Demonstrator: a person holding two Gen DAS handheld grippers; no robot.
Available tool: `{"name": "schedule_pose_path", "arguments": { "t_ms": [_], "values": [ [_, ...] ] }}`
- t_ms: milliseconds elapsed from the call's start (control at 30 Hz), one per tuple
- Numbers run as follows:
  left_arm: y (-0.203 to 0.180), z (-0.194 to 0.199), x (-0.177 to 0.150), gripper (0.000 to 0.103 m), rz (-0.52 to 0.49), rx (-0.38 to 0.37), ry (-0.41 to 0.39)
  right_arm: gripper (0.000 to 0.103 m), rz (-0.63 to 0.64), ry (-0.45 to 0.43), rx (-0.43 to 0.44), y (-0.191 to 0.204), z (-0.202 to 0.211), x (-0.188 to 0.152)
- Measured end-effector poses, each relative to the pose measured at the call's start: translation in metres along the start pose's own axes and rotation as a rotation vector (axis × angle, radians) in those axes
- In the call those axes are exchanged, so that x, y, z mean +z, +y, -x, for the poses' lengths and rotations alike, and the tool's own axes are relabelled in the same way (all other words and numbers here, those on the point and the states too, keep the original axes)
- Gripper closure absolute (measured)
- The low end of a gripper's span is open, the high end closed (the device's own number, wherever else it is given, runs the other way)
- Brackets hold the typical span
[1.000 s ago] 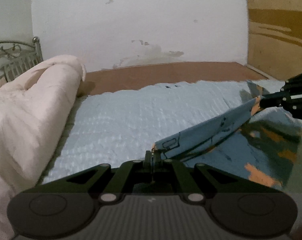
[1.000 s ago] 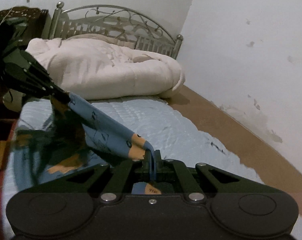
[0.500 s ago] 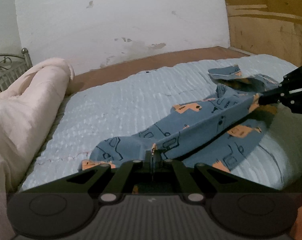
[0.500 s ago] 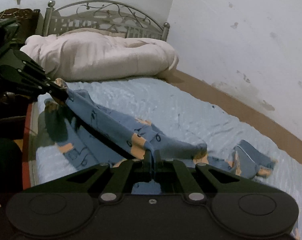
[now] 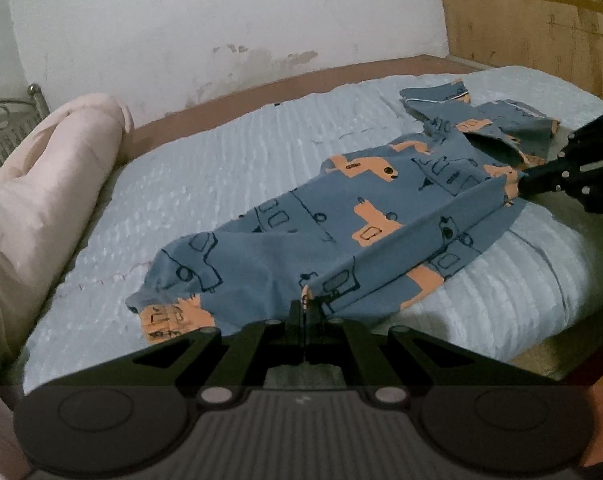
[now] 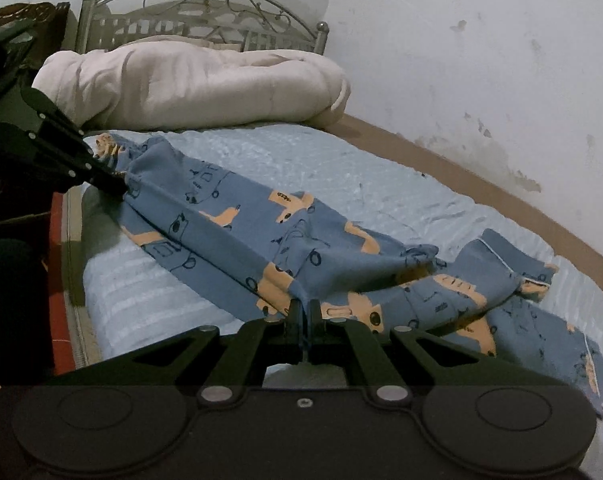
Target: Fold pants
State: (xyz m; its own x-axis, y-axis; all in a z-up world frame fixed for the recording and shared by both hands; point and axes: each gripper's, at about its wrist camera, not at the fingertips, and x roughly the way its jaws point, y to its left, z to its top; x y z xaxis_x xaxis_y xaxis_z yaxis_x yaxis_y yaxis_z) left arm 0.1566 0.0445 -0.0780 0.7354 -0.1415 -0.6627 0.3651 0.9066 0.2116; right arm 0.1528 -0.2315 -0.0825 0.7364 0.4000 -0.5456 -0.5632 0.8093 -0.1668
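Note:
Blue pants with orange and dark car prints lie spread across the light blue bed cover, crumpled at the far end. My left gripper is shut on the near edge of the cloth, low over the mattress. In the same view my right gripper is shut on the other end of that edge, which runs taut between the two. From the right wrist, the pants drape over the bed, my right gripper pinches the fabric, and the left gripper holds the far corner at the left.
A rolled pale pink duvet lies at the head of the bed before a metal headboard. A stained white wall runs along the far side, with a brown bed edge. Wooden panelling stands at the right.
Both grippers came down with the pants. The cloth, hanging in the air a second ago, now lies spread on the bed cover with only the held edge raised.

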Motion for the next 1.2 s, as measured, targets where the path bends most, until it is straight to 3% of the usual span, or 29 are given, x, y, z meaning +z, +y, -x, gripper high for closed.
{"name": "schedule_pose_path", "arguments": {
  "t_ms": [67,100,133,167,200,233,267,333,400,467,633,733,800,900,967,1000,1200],
  "values": [
    [-0.001,0.002,0.002,0.099,0.021,-0.002,0.004,0.102,-0.013,0.003,0.006,-0.003,-0.004,-0.003],
    [-0.001,0.004,0.003,0.09,0.037,-0.006,-0.002,0.101,-0.026,0.004,0.008,-0.004,-0.005,-0.004],
    [0.0,0.006,0.004,0.069,0.058,-0.017,-0.004,0.095,-0.043,0.002,0.013,-0.006,-0.005,-0.004],
    [-0.001,0.009,0.005,0.057,0.087,-0.023,-0.011,0.085,-0.059,-0.004,0.013,-0.008,-0.003,-0.004],
    [-0.002,0.013,0.007,0.036,0.117,-0.015,-0.027,0.078,-0.076,-0.014,0.014,-0.011,0.001,-0.004],
    [-0.004,0.016,0.009,0.026,0.145,0.0,-0.041,0.059,-0.099,-0.026,0.018,-0.015,0.006,-0.004],
    [-0.007,0.019,0.012,0.024,0.164,0.008,-0.049,0.039,-0.131,-0.039,0.017,-0.021,0.012,-0.005],
    [-0.014,0.022,0.02,0.011,0.195,-0.007,-0.07,0.022,-0.201,-0.053,-0.002,-0.039,0.023,-0.009],
    [-0.022,0.022,0.027,0.003,0.255,-0.003,-0.099,0.012,-0.27,-0.054,-0.047,-0.063,0.033,-0.015],
    [-0.034,0.019,0.034,0.001,0.3,-0.024,-0.131,0.001,-0.349,-0.051,-0.129,-0.095,0.044,-0.022],
    [-0.073,0.003,0.058,0.001,0.351,-0.125,-0.184,0.001,-0.666,0.02,-0.331,-0.188,0.067,-0.053],
    [-0.096,-0.008,0.076,0.001,0.352,-0.201,-0.201,0.003,-0.932,0.089,-0.329,-0.239,0.063,-0.08],
    [-0.112,-0.014,0.088,0.001,0.329,-0.254,-0.219,0.015,-1.061,0.065,-0.274,-0.264,0.056,-0.099],
    [-0.133,-0.024,0.102,0.001,0.283,-0.29,-0.219,0.052,-1.185,0.024,-0.248,-0.288,0.042,-0.11],
    [-0.141,-0.03,0.108,0.001,0.264,-0.294,-0.203,0.094,-1.211,0.036,-0.287,-0.297,0.033,-0.11],
    [-0.144,-0.032,0.11,0.001,0.253,-0.293,-0.193,0.102,-1.202,0.044,-0.304,-0.302,0.029,-0.108],
    [-0.146,-0.042,0.107,0.001,0.246,-0.295,-0.152,0.103,-0.987,-0.019,-0.42,-0.317,0.046,-0.083]
  ]
}}
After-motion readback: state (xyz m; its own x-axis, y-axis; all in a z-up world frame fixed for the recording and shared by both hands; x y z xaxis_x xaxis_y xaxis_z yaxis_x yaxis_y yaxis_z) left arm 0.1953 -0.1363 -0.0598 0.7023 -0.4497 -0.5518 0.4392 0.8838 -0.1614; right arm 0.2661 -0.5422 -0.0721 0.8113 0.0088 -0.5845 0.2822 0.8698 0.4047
